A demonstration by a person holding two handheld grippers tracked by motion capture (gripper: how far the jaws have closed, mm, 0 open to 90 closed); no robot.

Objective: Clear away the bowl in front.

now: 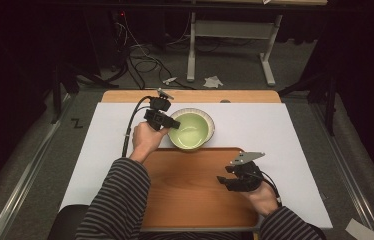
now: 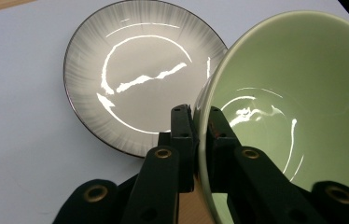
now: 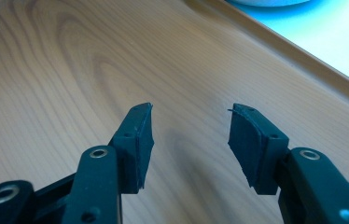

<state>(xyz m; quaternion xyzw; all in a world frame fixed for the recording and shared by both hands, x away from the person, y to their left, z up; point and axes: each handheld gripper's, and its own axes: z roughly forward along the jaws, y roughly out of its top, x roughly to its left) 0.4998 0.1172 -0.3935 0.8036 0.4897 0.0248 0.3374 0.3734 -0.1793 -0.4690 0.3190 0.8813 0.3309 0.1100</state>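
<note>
- glazed ceramic, pale green: the bowl is pinched at its rim by the left gripper, one jaw inside the wall and one outside, clamped on it.
- in the left gripper view the bowl hangs tilted above a grey plate that lies flat on the white surface; they look apart, though i cannot tell for sure.
- in the high view the bowl sits just beyond the far edge of the wooden tray.
- handling, as i judge it: stiff, smooth and slick under the pads, fairly heavy for a one-sided rim hold, and it will chip if knocked on the plate. the rim is the only place to grip; a slow, level carry suits it.
- the right gripper hovers over the tray, jaws apart with nothing between them.
</note>
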